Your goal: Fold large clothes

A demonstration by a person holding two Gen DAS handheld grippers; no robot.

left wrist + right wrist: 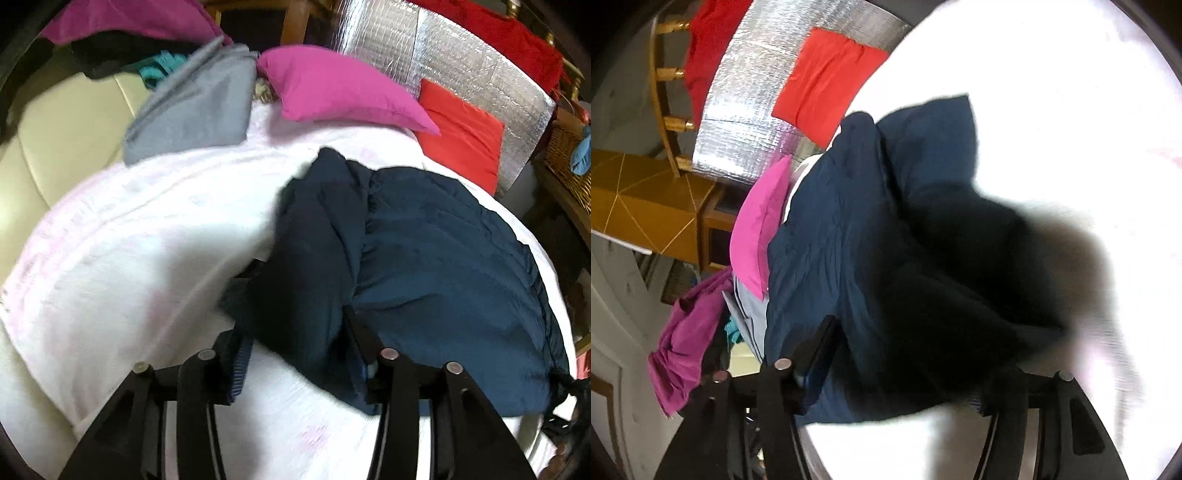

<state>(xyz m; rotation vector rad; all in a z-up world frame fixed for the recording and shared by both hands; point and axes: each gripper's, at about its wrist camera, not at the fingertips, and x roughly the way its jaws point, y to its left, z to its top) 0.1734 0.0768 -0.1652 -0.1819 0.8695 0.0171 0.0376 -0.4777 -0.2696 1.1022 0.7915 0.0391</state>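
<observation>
Both hand-held grippers, left point(295, 354) and right point(923, 369), are straddling the navy jacket point(424, 251) on the bed point(129, 240), jaws spread; clamping it probably comes next.

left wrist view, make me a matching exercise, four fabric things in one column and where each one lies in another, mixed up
Things:
1. navy jacket
2. pink pillow
3. red cushion
4. grey garment

Places:
A. leaning on the silver foil panel
B. draped over the edge of the cream sofa
C. at the far end of the white bedspread, between the grey and red pieces
D. spread on the bedspread right in front of the left gripper

Pairs: 1-D, 2-C, 3-A, 4-B
</observation>
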